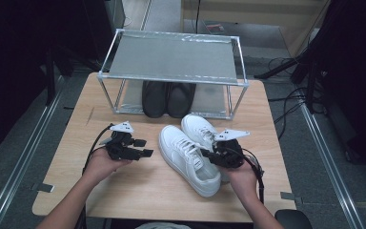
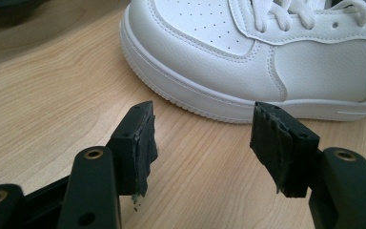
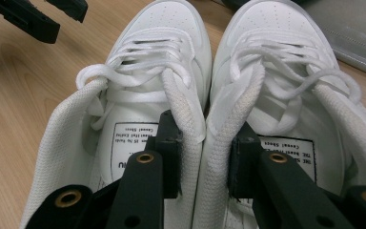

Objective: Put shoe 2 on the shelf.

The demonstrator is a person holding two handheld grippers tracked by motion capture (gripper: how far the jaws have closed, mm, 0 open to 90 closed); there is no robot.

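My right gripper (image 3: 202, 157) had one of its jaws inside each of the two white sneakers (image 1: 190, 150), clamping their touching inner collars between the pads. The pair lay side by side on the desk (image 1: 138, 191), just in front of the metal rack (image 1: 171, 59), toes toward it. My left gripper (image 2: 202, 143) hovered with jaws open and empty, just beside the nearer sneaker's toe.

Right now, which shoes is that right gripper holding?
On the wooden table, in front of the metal rack, sits a pair of white sneakers. The right gripper pinches their inner collars together. The black shoes under the rack are dark and untouched.
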